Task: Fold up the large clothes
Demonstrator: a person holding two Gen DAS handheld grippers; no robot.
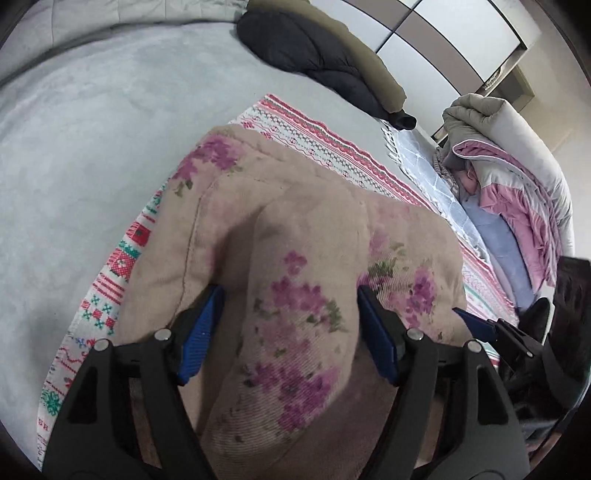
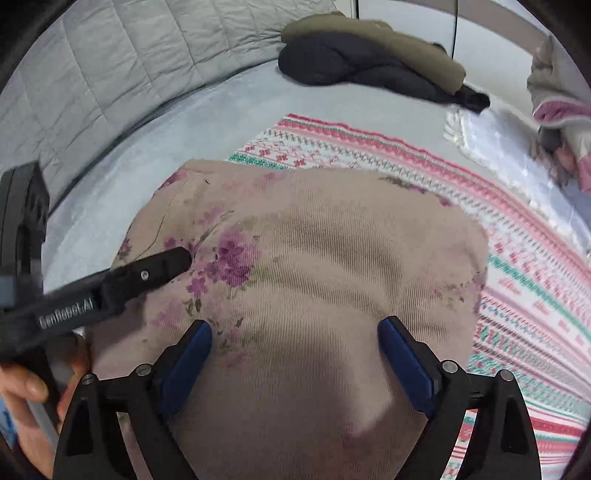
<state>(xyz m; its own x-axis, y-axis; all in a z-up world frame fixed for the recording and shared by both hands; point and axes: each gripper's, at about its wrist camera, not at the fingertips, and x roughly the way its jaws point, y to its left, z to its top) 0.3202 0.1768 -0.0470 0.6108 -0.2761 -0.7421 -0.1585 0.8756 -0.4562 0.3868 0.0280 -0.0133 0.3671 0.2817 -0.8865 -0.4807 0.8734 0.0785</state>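
A beige garment with purple flowers point(image 1: 303, 236) lies bunched on a striped patterned blanket point(image 1: 332, 144) on the bed. My left gripper point(image 1: 290, 291) hovers low over it, and a raised fold of the cloth stands between its blue pads point(image 1: 201, 332). A shadowed gap shows at the left pad, so the jaws stand open. My right gripper point(image 2: 295, 323) is wide open just above the same garment point(image 2: 332, 240), with cloth below the pads and nothing pinched. The left gripper's finger point(image 2: 162, 266) reaches in from the left, with a hand point(image 2: 26, 391) behind it.
A dark jacket on an olive one point(image 2: 369, 59) lies at the far side of the grey bed point(image 1: 92, 147). A heap of pink and grey clothes point(image 1: 509, 177) sits at the right. A quilted headboard point(image 2: 110, 66) is behind and a wardrobe point(image 1: 443, 33) stands beyond.
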